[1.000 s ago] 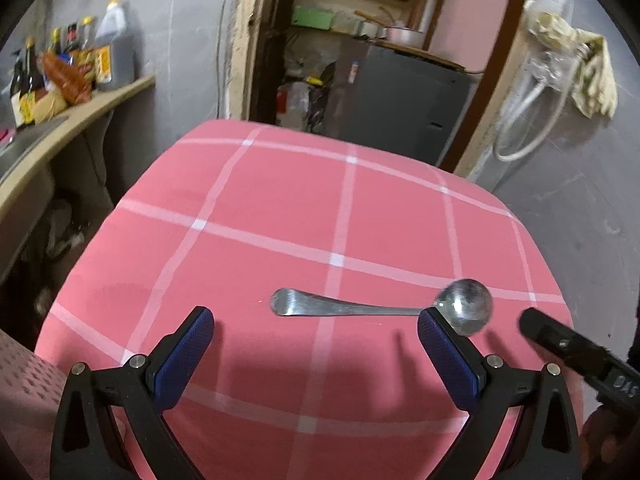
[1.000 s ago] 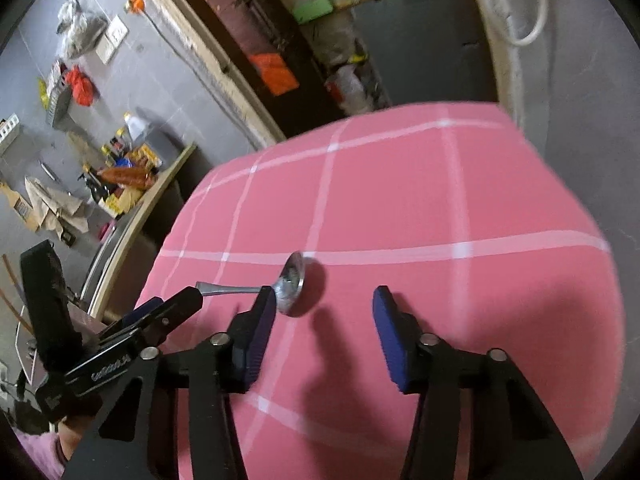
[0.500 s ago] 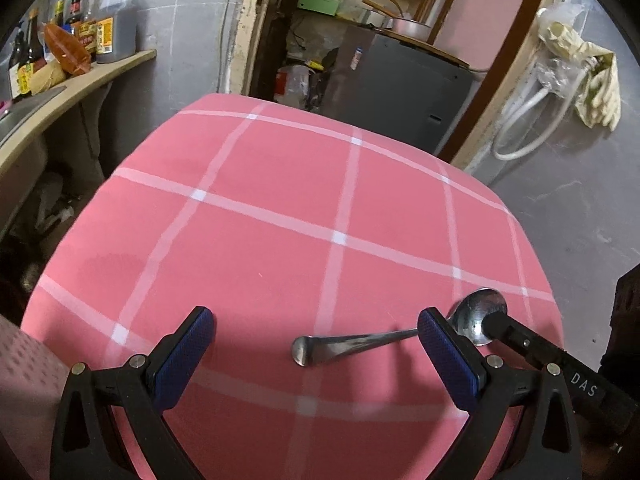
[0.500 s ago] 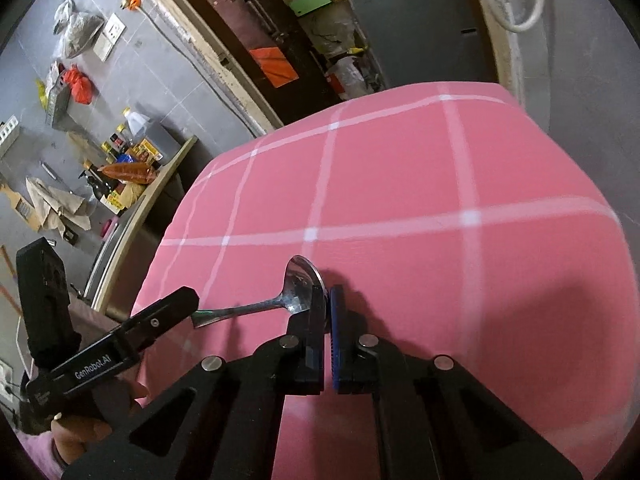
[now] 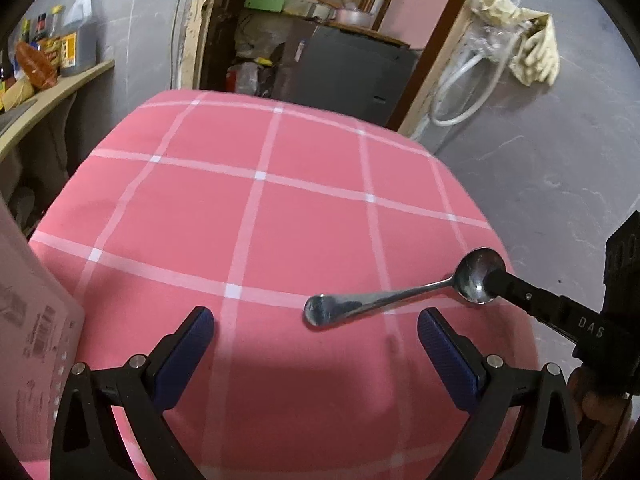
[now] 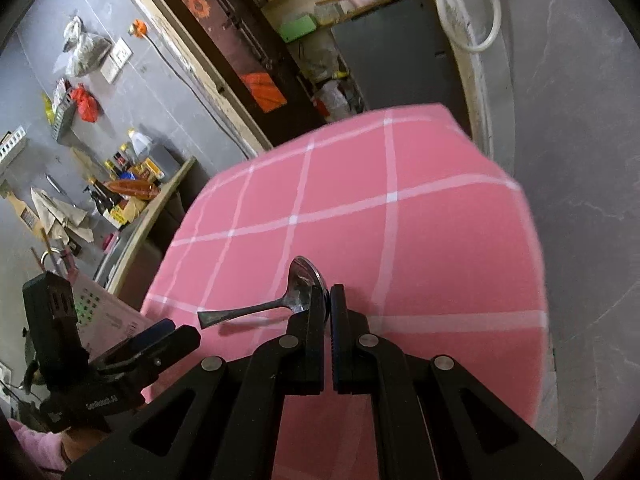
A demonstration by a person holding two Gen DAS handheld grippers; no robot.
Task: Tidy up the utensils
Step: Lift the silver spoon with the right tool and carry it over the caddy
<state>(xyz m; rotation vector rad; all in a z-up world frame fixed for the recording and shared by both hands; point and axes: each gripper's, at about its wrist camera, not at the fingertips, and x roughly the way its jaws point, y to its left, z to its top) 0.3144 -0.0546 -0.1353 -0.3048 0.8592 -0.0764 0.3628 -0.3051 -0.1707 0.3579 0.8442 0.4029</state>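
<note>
A metal spoon is held by its bowl above the pink checked tablecloth, handle pointing left. My right gripper is shut on the spoon's bowl; it also shows at the right of the left wrist view. The spoon's handle sticks out to the left, lifted off the cloth with its shadow below. My left gripper is open and empty, just below the handle end, with blue pads. It appears at lower left in the right wrist view.
A white box stands at the table's left edge, also seen in the right wrist view. A counter with bottles runs along the left wall. A dark cabinet stands beyond the table's far edge.
My right gripper closed on the spoon's bowl and lifted it off the cloth. The left gripper stayed open while its view shifted and the white box came into view.
</note>
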